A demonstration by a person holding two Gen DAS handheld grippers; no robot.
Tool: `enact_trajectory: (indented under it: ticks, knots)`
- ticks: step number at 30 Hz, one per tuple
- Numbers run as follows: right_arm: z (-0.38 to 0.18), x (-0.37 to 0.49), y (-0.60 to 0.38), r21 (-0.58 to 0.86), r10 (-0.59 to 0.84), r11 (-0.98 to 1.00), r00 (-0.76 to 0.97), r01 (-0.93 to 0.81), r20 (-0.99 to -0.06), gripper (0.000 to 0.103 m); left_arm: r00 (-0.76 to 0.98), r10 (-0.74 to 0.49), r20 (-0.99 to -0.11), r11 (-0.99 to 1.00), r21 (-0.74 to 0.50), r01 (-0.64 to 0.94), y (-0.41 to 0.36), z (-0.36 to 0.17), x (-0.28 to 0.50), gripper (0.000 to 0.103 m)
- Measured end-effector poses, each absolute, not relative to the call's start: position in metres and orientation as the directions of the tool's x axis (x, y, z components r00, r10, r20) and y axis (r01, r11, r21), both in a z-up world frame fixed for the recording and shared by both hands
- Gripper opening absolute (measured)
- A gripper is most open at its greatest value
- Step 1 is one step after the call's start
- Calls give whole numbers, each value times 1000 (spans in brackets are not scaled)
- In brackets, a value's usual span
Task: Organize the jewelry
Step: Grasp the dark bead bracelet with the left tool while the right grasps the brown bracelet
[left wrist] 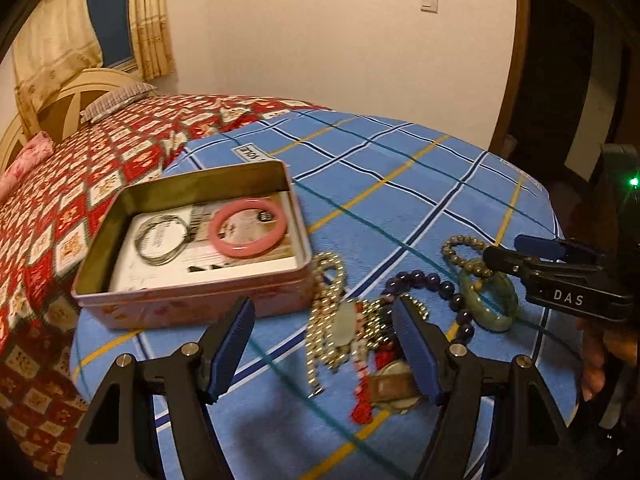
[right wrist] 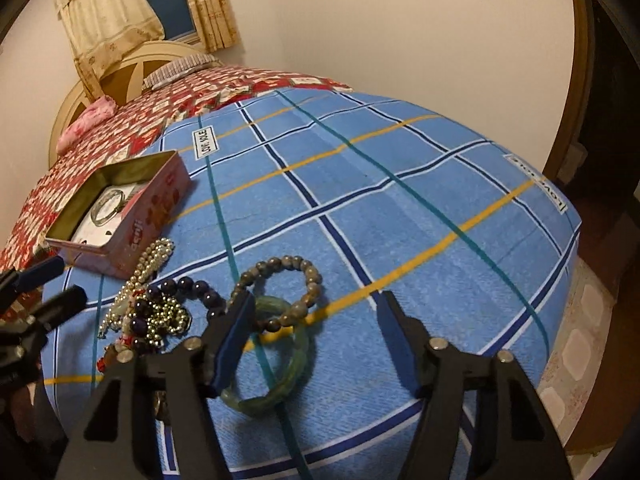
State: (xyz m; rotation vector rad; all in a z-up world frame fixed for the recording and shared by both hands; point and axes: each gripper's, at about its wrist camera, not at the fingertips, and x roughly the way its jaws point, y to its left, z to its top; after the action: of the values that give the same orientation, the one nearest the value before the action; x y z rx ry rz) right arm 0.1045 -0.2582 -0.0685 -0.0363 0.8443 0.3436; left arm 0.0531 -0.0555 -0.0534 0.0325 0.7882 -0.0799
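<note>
right tongs [right wrist: 316,300] over green bangle [right wrist: 272,364]

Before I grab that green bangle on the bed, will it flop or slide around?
The green bangle looks like a rigid stone-like ring, so it probably keeps its shape. Its glossy surface may slip between the gripper pads. The brown bead bracelet overlaps it, so lifting could drag those beads along. The right gripper is open.

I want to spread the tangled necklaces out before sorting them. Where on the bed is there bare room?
The blue plaid sheet is bare beyond the brown bead bracelet, out to the bed's far edge. It is crowded beside the tin, where the pearl strands, purple beads and green bangle bunch together.
</note>
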Motion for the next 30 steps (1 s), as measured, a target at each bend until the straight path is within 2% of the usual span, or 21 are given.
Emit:
enact_trajectory:
  ticks: [4,7,9,12,13,15,16,18,30]
  knots:
    - [-71,109,-261,132,296,944,601,-303,-742,59,692,-68,-718,995,5,102,-66,-59,62,64]
    - [-74,111,-261,136,300,942,590,-306,-749,56,676,-85,-732,992,3,128,-74,-66,68,54]
    - [-78,114,-258,152,315,937,574,-314,-756,52,652,-106,-751,989,-13,146,-77,-73,73,42]
    - [-82,115,-253,161,332,928,548,-336,-768,32,627,-142,-766,985,-47,165,-80,-80,77,32]
    - [-83,114,-253,164,338,925,545,-343,-767,22,624,-149,-767,983,-50,174,-82,-82,77,29]
    - [-84,113,-252,158,338,923,547,-350,-766,17,627,-156,-763,981,-49,185,-84,-82,76,26]
    - [-83,111,-252,160,343,922,548,-354,-763,17,628,-160,-761,981,-50,189,-85,-82,75,25]
    - [-81,109,-251,158,350,918,555,-364,-755,17,633,-167,-756,979,-52,196,-86,-81,75,14]
    - [-77,102,-250,152,357,918,595,-367,-720,17,683,-241,-690,962,-77,263,-93,-51,57,14]
